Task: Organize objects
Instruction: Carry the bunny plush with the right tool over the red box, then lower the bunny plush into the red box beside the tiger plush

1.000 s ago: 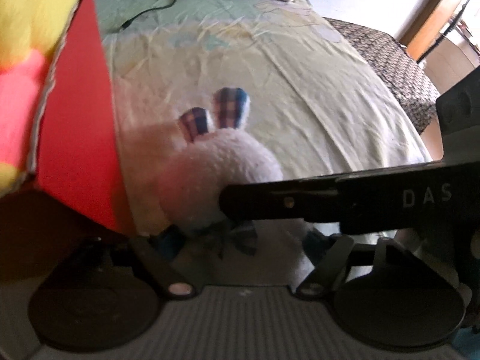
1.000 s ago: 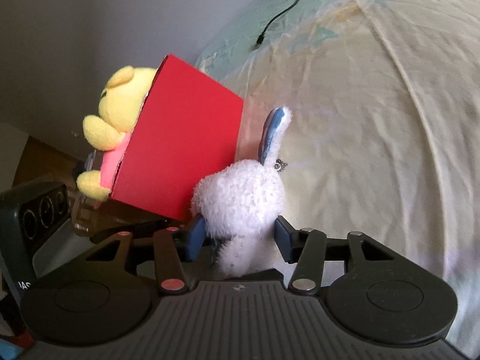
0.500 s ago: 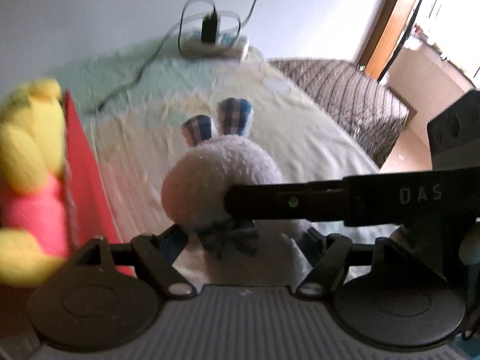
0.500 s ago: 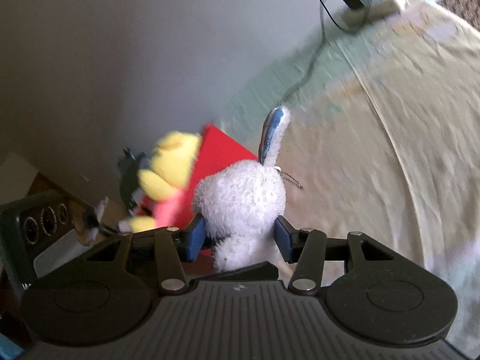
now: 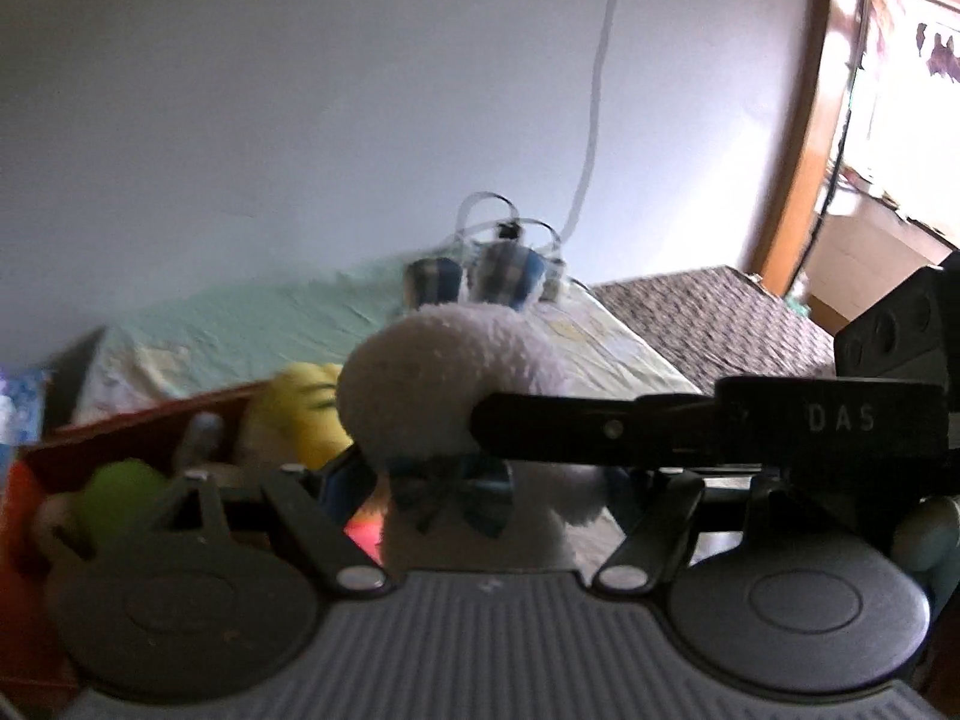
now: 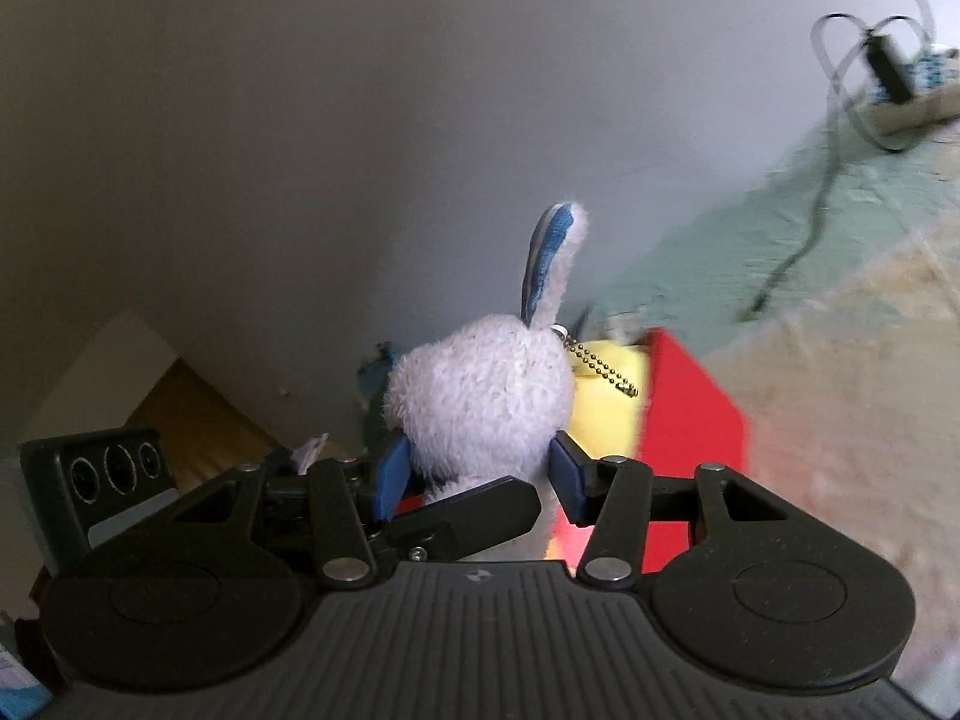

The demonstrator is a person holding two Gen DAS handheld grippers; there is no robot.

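One white plush rabbit [image 6: 480, 396] is seen, with two checked ears [image 5: 474, 276] and one ball chain [image 6: 600, 369] hanging from its head. One red box [image 6: 690, 414] is counted on the bed [image 5: 240, 324]. Inside the box, one yellow plush toy [image 5: 300, 414] can be made out, and one green-topped item [image 5: 117, 489] beside it; further contents are too blurred to be counted. One power strip [image 6: 906, 102] is seen at the far end of the bed, with one plug [image 6: 888, 63] in it. Two grippers are counted, each with two fingers [image 6: 393, 474].
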